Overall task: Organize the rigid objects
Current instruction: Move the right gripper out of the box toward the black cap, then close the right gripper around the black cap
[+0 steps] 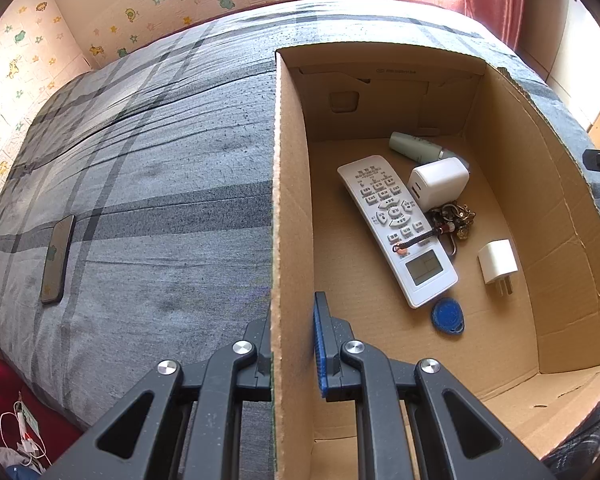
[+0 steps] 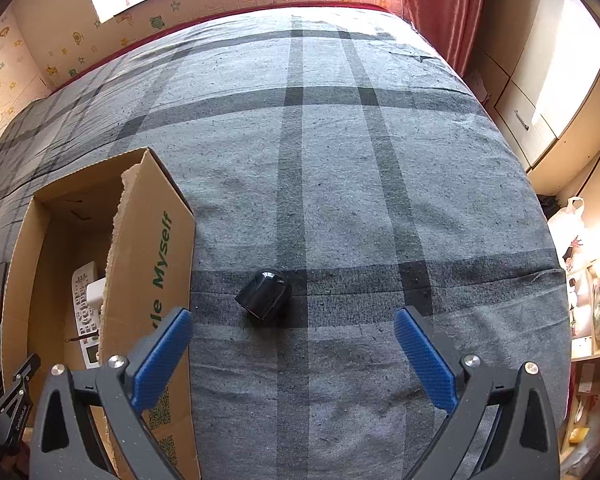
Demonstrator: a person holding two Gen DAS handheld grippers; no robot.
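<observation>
Left hand-held gripper (image 1: 294,344): one; its two fingers straddle the left wall of the brown cardboard box (image 1: 290,208), one outside and one inside with the blue pad showing; whether they pinch the wall cannot be told.
Right hand-held gripper (image 2: 292,344): one; fingers spread wide apart above the bed, nothing between them.
Black rounded plastic object (image 2: 265,294): one; lies on the bed's dark stripe, at about 11 o'clock from the right gripper's gap, just right of the box's outer wall, apart from both pads.
Grey plaid bedsheet (image 1: 160,184): covers the bed that carries everything.
Box contents, left wrist view: seven things in all.
White remote control with small screen (image 1: 400,228): one; lies flat at the box's centre, screen end toward 6 o'clock.
White cube-shaped charger (image 1: 440,182): one larger, at 1 o'clock from the remote, touching it.
White wall plug with metal prongs (image 1: 498,264): one smaller, at 3 o'clock from the remote's screen, apart from it.
Bunch of keys and trinkets (image 1: 454,218): one, beside the remote, its cord lying across it.
Blue teardrop key fob (image 1: 448,316): one, at 5 o'clock, just beside the remote's end.
Pale green cylindrical item (image 1: 418,146): one, at 12 o'clock.
Dark smartphone (image 1: 56,260): one; flat on the sheet, well left of the box at 9 o'clock.
</observation>
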